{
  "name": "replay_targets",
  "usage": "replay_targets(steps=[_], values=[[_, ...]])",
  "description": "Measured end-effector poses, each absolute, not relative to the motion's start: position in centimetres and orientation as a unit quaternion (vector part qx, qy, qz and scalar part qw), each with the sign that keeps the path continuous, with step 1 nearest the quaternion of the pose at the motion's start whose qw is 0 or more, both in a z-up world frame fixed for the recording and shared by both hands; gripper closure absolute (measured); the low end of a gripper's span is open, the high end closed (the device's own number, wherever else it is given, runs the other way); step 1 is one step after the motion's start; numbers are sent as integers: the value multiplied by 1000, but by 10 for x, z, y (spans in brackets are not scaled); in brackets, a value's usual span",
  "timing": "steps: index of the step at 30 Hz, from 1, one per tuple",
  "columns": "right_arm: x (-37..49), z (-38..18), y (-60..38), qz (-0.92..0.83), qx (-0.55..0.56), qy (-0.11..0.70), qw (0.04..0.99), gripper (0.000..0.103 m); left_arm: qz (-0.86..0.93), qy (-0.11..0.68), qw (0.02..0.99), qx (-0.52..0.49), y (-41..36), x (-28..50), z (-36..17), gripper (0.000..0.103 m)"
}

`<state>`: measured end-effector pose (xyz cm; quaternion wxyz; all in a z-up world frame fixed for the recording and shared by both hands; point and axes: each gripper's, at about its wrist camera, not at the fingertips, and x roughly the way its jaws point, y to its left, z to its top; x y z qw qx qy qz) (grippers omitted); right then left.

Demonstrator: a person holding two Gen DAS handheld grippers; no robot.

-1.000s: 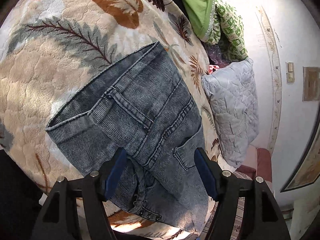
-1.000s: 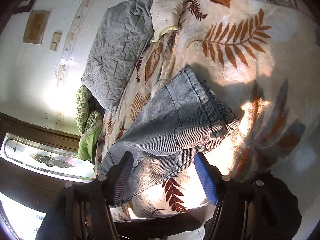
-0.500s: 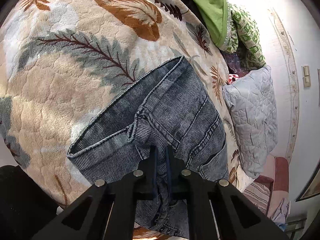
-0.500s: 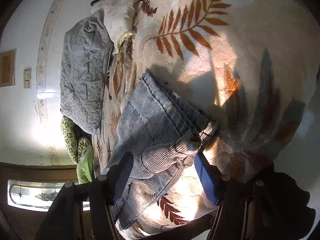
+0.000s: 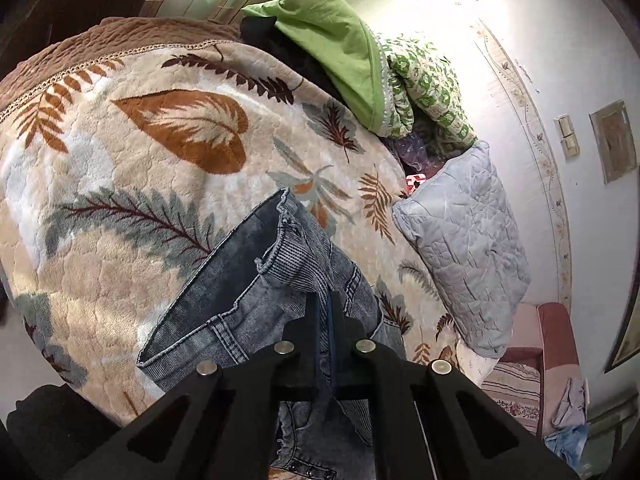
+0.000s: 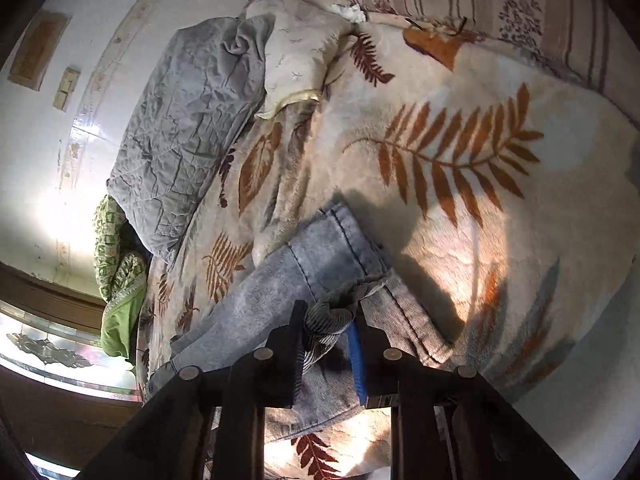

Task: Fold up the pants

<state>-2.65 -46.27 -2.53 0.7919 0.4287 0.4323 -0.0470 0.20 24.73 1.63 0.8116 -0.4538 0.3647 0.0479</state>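
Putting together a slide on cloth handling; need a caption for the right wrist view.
Right gripper shut on bunched jeans atop leaf-print blanket.

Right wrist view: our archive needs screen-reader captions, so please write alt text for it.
The right gripper has its fingers closed around a bunched fold of grey-blue denim pants, which lie on a cream fleece blanket printed with orange fern leaves. A grey quilted pillow lies beyond the pants by a white wall.

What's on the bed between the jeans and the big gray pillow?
Nothing but bare leaf-print blanket lies between the jeans and the gray pillow. The left wrist view shows it best.
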Motion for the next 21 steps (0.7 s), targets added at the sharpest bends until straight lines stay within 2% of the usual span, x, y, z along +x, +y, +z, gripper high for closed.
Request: replay_targets(steps=[6,9,11,16,18,19,20,21], values=[[35,38,-462,-33,378,401,834,82,47,335,826,-451,253,24,53,102],[28,70,-462,-18,381,354,854,82,43,300,854,-423,252,1,73,102],[8,72,-459,-15,377,338,862,82,49,307,863,-399,249,-18,66,102],[-48,-15,-453,-46,380,420,823,82,55,389,824,-409,255,-35,-4,102],[-56,-58,-454,-57,381,477,790,78,45,417,800,-430,250,-32,-24,102],[-58,-73,-456,-63,385,496,776,72,33,425,795,-431,242,-31,-29,101],[-62,-79,-458,-66,388,493,776,64,19,428,794,-432,234,-29,-31,92],[-65,-79,-459,-65,392,484,780,55,6,431,793,-430,226,-25,-33,73]])
